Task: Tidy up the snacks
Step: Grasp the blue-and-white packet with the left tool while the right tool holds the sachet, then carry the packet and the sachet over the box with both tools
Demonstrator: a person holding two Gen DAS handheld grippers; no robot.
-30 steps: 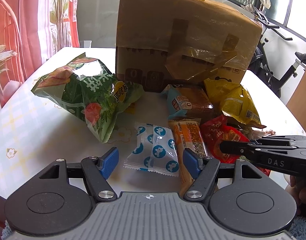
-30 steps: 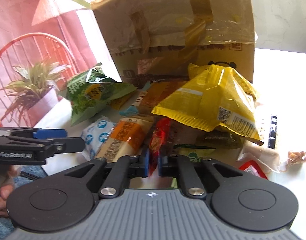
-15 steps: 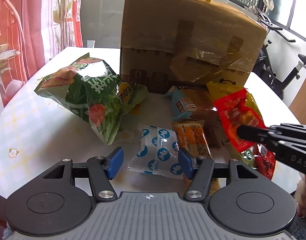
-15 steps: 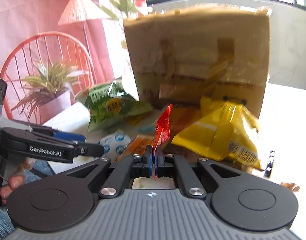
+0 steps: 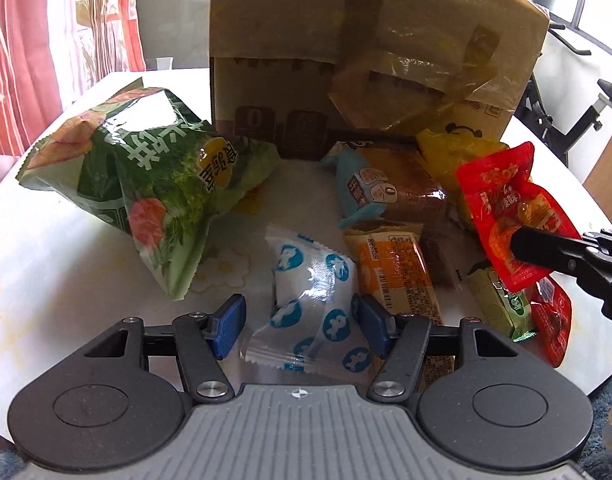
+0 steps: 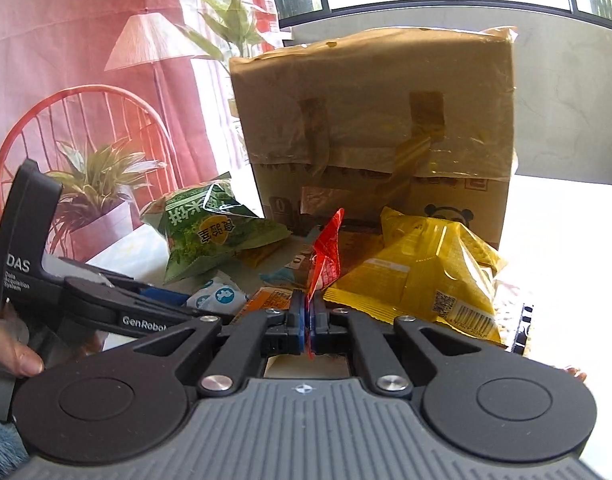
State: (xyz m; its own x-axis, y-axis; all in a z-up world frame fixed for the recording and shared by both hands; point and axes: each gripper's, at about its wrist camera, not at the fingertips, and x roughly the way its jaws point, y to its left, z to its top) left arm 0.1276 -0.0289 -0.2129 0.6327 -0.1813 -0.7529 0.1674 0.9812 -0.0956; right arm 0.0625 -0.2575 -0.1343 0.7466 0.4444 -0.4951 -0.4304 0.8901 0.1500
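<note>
Your right gripper [image 6: 308,316] is clamped tight on a red snack packet [image 6: 326,258], lifted clear of the table. Your left gripper [image 5: 300,326] angles downward, jaws opening with a blue-dotted white packet [image 5: 314,300] between them, pads not pressing.

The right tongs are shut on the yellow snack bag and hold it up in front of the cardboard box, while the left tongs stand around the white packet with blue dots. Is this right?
Not quite. The right tongs are shut on the red snack packet, not the yellow bag, which lies on the table; both wrist views show this. The cardboard box and the left tongs around the white packet with blue dots are right.
</note>
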